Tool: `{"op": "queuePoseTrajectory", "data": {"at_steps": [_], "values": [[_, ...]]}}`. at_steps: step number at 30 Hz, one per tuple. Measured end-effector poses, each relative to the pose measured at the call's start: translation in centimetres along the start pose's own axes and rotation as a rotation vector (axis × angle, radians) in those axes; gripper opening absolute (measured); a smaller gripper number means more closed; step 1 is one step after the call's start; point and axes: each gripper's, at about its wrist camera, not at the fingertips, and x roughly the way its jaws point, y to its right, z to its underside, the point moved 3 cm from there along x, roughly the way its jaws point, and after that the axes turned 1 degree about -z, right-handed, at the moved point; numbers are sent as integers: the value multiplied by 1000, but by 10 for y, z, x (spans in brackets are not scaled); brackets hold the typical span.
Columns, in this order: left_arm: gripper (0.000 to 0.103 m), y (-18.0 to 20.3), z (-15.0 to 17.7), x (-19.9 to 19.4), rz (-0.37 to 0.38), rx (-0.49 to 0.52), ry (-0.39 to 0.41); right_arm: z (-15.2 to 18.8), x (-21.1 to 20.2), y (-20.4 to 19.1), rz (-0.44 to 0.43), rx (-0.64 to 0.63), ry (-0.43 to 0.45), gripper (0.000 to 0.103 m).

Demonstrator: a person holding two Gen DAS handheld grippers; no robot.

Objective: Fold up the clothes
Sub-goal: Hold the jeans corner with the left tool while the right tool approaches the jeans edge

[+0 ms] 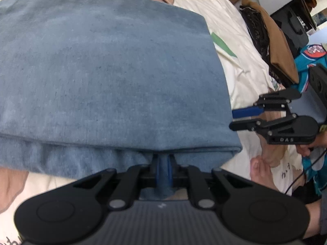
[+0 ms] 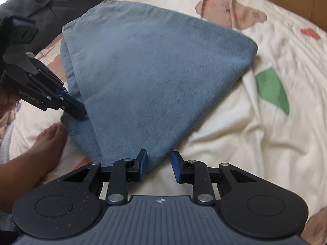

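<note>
While left tongs (image 1: 162, 170) pinch it, blue garment (image 1: 106, 77) lies folded.

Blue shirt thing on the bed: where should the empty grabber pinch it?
Probably at the near corner of the folded blue garment, coming in low from the near edge. That corner already lies between the open fingers of the right hand-held gripper, while the left hand-held gripper pinches the same near edge further along.

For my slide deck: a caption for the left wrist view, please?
Left gripper pinching the near edge of a folded blue cloth on a cream bedsheet; right gripper open beside it.
</note>
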Motion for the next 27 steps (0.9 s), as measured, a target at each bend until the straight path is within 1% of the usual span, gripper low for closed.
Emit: {"op": "queuePoseTrajectory", "data": {"at_steps": [5,8,12,15,16,17,22,27], "values": [[9,4,0,-9,-4,21,-13,6,-4,4,-41,86,-2,33],[9,3,1,-19,8,25,-16,7,-8,7,-67,129,3,33],[9,4,6,-13,17,18,-32,7,-9,9,-114,184,6,33],[7,3,9,-2,21,16,-34,8,-2,5,-128,182,-15,33],[3,2,10,2,21,16,-35,8,1,4,-128,178,-23,33],[2,3,10,5,20,22,-37,8,4,3,-132,178,-31,32],[3,11,11,14,7,82,-48,9,14,-3,-128,161,-56,35],[3,9,9,2,24,45,-46,9,13,3,-156,210,-46,35]]}}
